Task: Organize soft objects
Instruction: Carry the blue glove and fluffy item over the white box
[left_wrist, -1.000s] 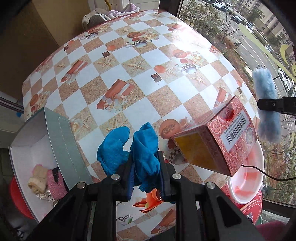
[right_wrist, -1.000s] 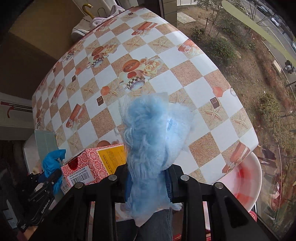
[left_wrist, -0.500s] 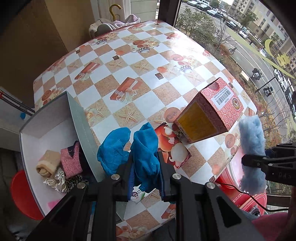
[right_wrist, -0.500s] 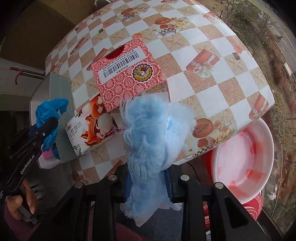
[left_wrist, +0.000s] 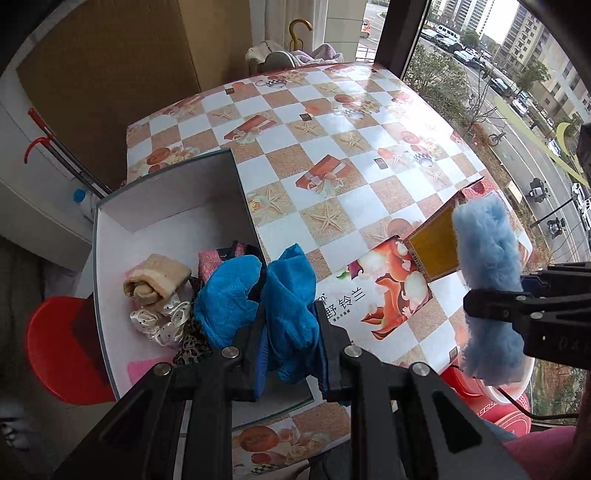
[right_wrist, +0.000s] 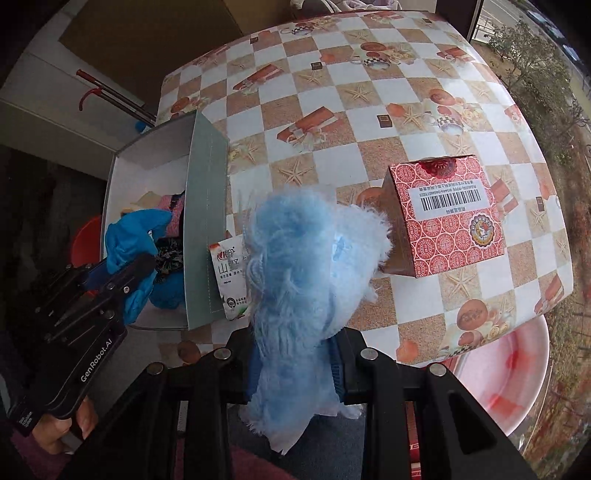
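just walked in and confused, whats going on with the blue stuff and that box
A person is sorting soft things with two tools. The left hand-held gripper is shut on a bright blue cloth, holding it over the open white box, which already holds a rolled beige cloth and other fabrics. The right hand-held gripper is shut on a fluffy light blue piece, held above the checkered table near the red carton.

This looks like a home — a room high up by a big window (left_wrist: 498, 92). The table (left_wrist: 332, 155) has a bright cloth with starfish and gift boxes. Outside are a street and tall buildings (far below). A red stool (left_wrist: 62, 354) stands nearby.
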